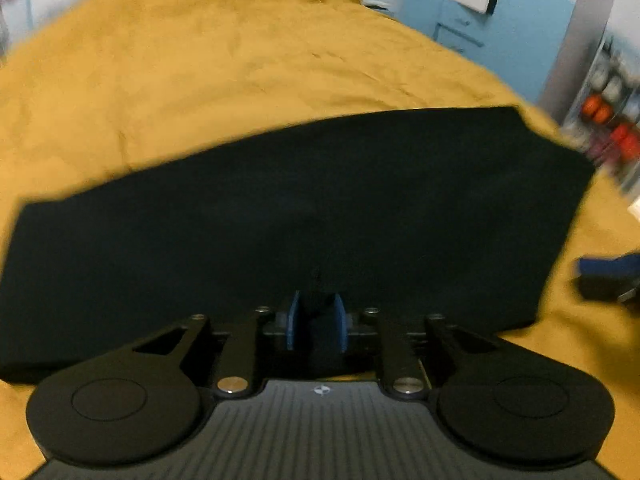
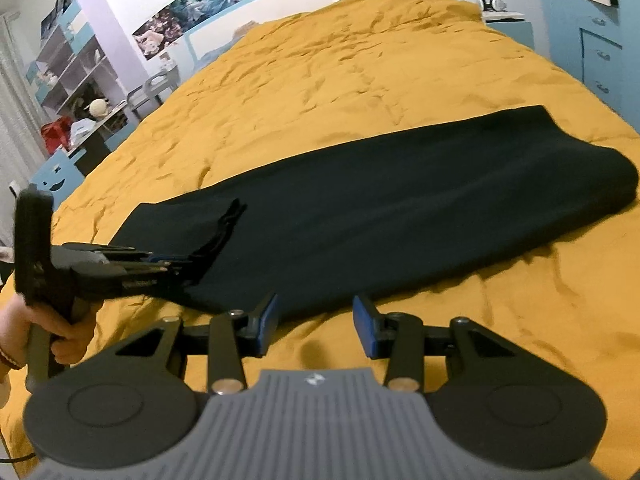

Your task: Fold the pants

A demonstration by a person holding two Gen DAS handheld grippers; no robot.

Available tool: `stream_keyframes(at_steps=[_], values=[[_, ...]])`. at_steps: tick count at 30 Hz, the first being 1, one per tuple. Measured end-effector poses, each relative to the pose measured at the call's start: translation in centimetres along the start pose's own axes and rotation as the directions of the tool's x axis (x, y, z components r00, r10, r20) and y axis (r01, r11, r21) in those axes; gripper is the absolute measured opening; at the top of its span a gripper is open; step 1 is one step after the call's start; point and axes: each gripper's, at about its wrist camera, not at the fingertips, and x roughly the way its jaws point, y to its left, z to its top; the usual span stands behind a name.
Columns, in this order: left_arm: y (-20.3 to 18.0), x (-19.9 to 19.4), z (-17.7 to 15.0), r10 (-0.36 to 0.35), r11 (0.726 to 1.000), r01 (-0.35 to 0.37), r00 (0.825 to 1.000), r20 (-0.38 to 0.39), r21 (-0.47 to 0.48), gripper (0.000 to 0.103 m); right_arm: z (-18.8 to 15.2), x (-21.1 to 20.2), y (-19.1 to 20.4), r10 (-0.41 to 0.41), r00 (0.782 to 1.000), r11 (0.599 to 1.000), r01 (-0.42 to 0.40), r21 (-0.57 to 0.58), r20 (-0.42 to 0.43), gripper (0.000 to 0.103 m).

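Black pants, folded lengthwise, mid-frame on yellow bed.
Left gripper narrowly parted around drawstring; right gripper spread, empty. Risk: drawstring snagging, dragging fold askew.

I see pants of dark matt cloth, smooth-lying, bed cover of mustard matt cloth, creased, my right tool with matt black plastic arms, blue pads, bright metal pivot screws, ribbed grey housing.
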Motion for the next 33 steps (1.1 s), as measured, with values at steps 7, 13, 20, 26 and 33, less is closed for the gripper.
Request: stream_keyframes(at_steps=[7,13,20,26,33], values=[[2.7,-2.3,1.3,-0.128,0.981,0.133,0.991,0.044,-0.142,0.021,1.5,1.5,1.6,0.085,0.996,0.996,-0.085,0.024,-0.011,0.038],[6.5,-6.3,1.7,0.131,0.974,-0.108,0.986,0.106,-0.197,0.022,4.6,6.4,2.9,0.266,0.960,0.957,-0.252,0.142,-0.090,0.038],[11.7,-9.3,0.8,0.244,0.921,-0.180,0.958,0.150,-0.346,0.022,7.0,15.9,3.7,0.377,0.908,0.890,-0.299,0.345,-0.184,0.039],[14.4,-11.1,0.0,0.268,0.888,-0.167,0.946,0.185,-0.428,0.022,7.0,20.3,4.3,0.392,0.899,0.872,-0.295,0.392,-0.195,0.021],[14.5,-12.6,-1.6,0.279,0.872,-0.162,0.940,0.197,-0.461,0.022,7.8,20.2,5.8,0.365,0.913,0.892,-0.286,0.350,-0.184,0.000]])
